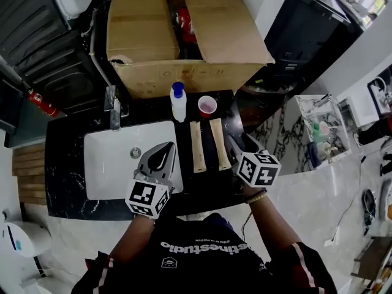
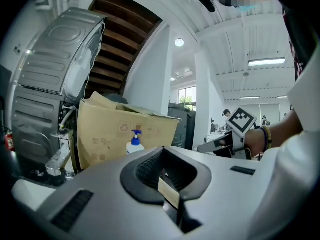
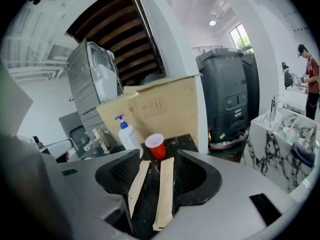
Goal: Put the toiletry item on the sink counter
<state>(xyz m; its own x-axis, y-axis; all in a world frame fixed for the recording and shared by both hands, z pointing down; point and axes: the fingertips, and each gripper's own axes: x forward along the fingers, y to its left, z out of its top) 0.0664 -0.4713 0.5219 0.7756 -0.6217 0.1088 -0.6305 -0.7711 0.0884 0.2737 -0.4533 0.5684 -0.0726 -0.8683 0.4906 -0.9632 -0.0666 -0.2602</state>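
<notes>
My right claw [image 3: 157, 176] is wide apart, nothing clamped. Toiletry packet [image 1: 219, 143] and second packet [image 1: 196, 146] lie flat side by side on the black worktop [image 1: 64, 164], right of the sink [image 1: 110, 164], in line with that claw's gap. Pump bottle [image 1: 178, 103] and red cup [image 1: 207, 106] stand behind them. My left claw [image 2: 167, 176] hangs over the sink, jaws together. There's a small beige strip [image 2: 169, 191] between them; can't tell what it is.

Beyond the right claw [image 3: 159, 164] a cardboard box [image 3: 160, 109] stands before a white wall [image 3: 165, 39], with wooden stairs [image 3: 107, 21] climbing above. Right of the claw are a black machine [image 3: 227, 91] and a marble table [image 3: 270, 149]. High ahead, a window [image 3: 242, 36] and ceiling lights [image 3: 213, 22] glow.
</notes>
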